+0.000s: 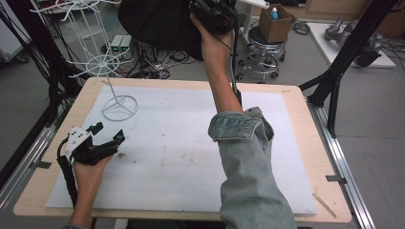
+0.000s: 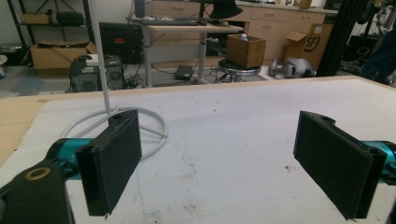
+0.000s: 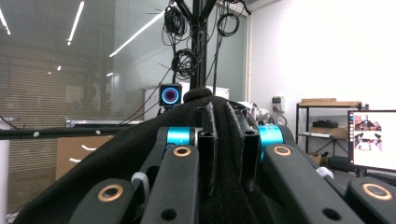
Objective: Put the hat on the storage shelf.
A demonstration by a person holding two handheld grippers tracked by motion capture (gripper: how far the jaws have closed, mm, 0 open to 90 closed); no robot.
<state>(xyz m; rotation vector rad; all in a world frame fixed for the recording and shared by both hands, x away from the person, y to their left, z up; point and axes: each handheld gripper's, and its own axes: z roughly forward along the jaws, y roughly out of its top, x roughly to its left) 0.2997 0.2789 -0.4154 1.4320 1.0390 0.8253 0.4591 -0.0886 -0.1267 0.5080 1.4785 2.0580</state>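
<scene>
At the left, the white wire rack [image 1: 102,62] stands on the table [image 1: 296,102] on a narrow ring base, and the left gripper [image 1: 109,133] rests just beside that base with jaws spread wide and empty. At the right, the right gripper [image 1: 212,12] holds the black hat [image 1: 157,24] high above the far edge, jaws pinched on a fold of fabric. Risk: this narrow pinch may slip, or the hat's brim may snag a prong and tip the unsteadied rack.

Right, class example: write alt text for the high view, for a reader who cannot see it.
A person's raised right claw is shut on a black hat held high above the far edge of a white-covered table. The open left claw rests near the table's left edge, close to the ring base of a white wire stand.
</scene>
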